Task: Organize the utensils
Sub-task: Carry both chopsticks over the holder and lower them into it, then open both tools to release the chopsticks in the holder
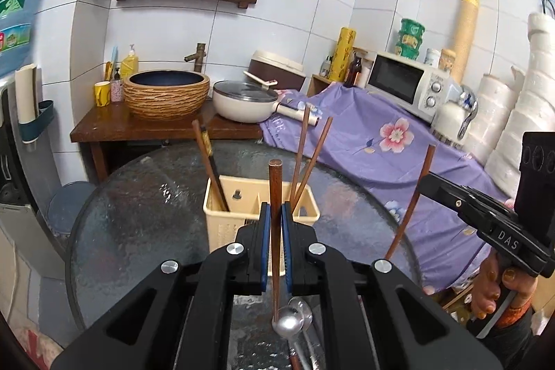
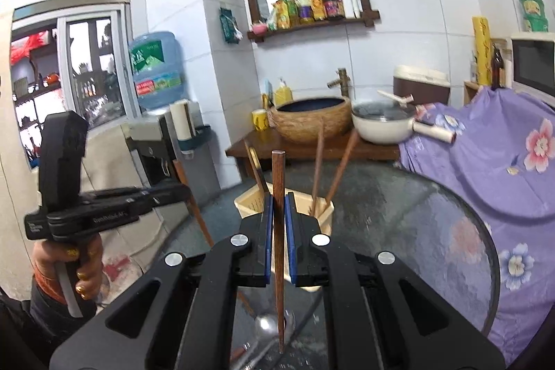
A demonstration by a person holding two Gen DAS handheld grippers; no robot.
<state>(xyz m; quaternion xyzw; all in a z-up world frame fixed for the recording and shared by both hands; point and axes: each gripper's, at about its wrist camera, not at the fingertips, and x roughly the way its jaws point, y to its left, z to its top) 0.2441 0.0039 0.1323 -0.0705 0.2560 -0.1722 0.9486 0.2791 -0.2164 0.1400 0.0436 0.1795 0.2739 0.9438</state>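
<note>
Left gripper [image 1: 276,214], centre of the left wrist view: jaws nearly closed, blue pads [image 1: 265,231] clamped on a brown wooden chopstick [image 1: 275,196] held close to upright, blunt end up, tip down near a silver metal spoon bowl [image 1: 288,325] at bottom centre. Right gripper [image 2: 278,207], centre of the right wrist view: jaws likewise pinched onto a second brown wooden chopstick [image 2: 278,231], near vertical, pointed end down over a silver spoon [image 2: 265,325] on the glass. Cream plastic utensil holder with compartments [image 1: 225,214] stands just beyond the left gripper's fingertips on the round frosted glass table [image 1: 138,214]; its left compartment holds a pair of dark chopsticks [image 1: 208,158] leaning left, its right compartment two brown chopsticks [image 1: 305,155] leaning right. At right of the left wrist view, the right gripper's black body [image 1: 485,221] with its chopstick slanting down toward the table. Purple floral cloth [image 1: 399,144] at middle right; woven basin [image 1: 166,96] and cream pan [image 1: 242,103] on the wooden counter behind.
</note>
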